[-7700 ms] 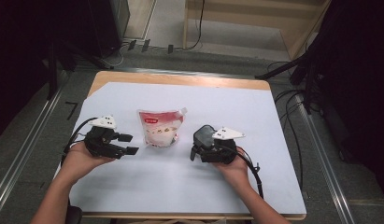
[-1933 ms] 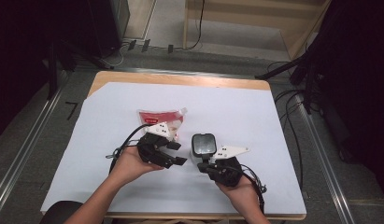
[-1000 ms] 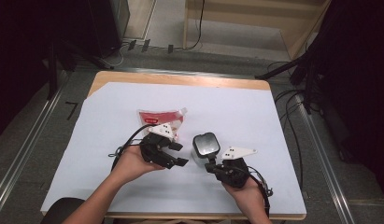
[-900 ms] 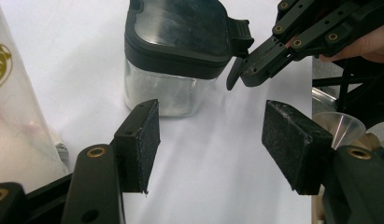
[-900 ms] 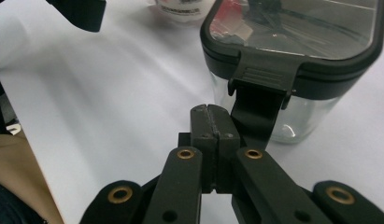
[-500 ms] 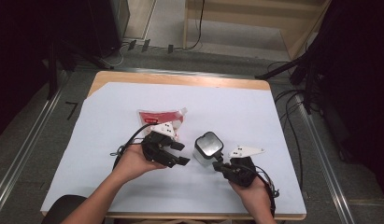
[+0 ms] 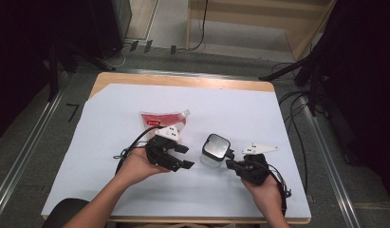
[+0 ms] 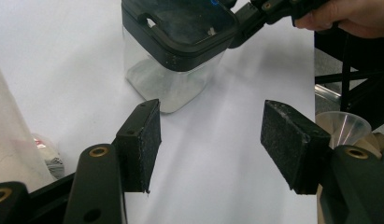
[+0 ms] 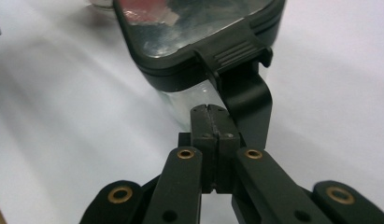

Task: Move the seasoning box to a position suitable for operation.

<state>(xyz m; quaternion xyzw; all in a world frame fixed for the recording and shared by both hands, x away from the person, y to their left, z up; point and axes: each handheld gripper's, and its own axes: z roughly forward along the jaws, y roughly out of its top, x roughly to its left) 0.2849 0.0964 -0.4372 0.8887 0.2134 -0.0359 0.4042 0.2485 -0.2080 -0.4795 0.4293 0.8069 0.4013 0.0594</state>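
Two grippers around one clear container [image 7: 215, 151] standing upright mid-table on the white sheet [image 7: 259, 114], just right of the red pouch [image 7: 163, 120]; likely step is undoing the lid latch, so right gripper [image 9: 210, 112], jaws pressed together and touching the black latch tab [image 9: 248, 100] at the lid edge, should lever steadily while the left gripper [image 8: 213, 135], jaws spread wide and empty just short of the container, closes on the body to stop tipping. Container: square clear walls, whitish contents low inside, dark glossy lid [image 9: 199, 28] with ribbed clasp; a small clear funnel [image 8: 343, 127] sits off to the side.
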